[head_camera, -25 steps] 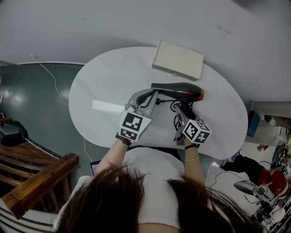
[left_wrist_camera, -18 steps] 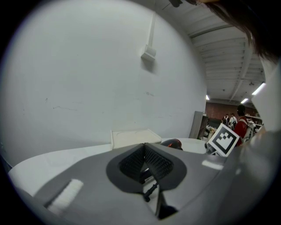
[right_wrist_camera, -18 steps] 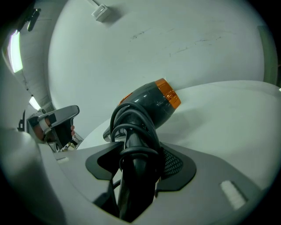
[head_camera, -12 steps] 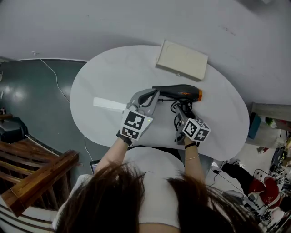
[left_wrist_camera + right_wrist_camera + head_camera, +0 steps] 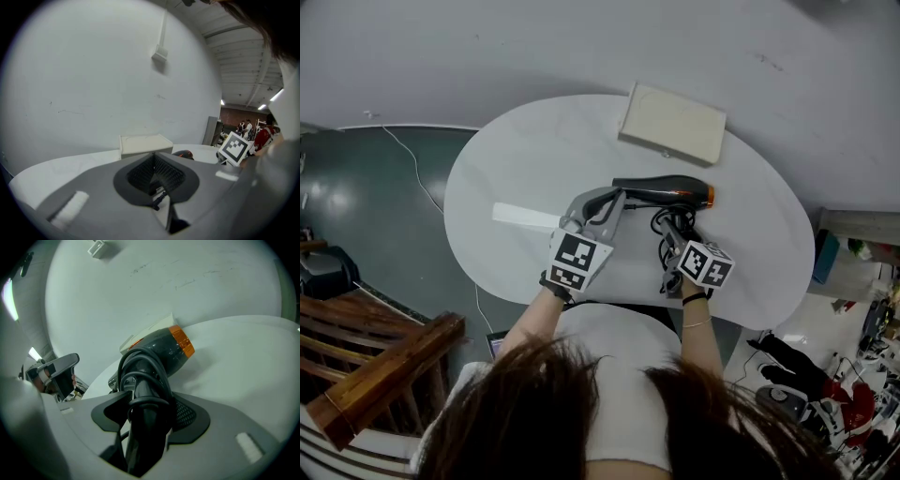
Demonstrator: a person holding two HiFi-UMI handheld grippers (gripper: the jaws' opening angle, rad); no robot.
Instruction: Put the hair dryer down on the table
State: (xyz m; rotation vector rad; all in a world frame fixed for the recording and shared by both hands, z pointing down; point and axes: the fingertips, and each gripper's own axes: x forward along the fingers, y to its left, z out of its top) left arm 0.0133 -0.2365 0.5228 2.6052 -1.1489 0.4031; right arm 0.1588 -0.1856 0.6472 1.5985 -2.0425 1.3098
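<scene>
The black hair dryer with an orange band lies across the middle of the white oval table, nozzle to the left. My right gripper is shut on its handle, where the black cord is coiled. In the right gripper view the dryer's body sits low over the tabletop; I cannot tell if it touches. My left gripper is beside the nozzle end, jaws together with nothing between them. The dryer's rear peeks over it.
A flat beige box lies at the table's far side. A white strip lies on the table left of my left gripper. A wooden railing stands at lower left, below table level. A cable runs along the floor.
My right gripper has sunk a little toward the table with the hair dryer in it. The left gripper has stayed about where it was.
</scene>
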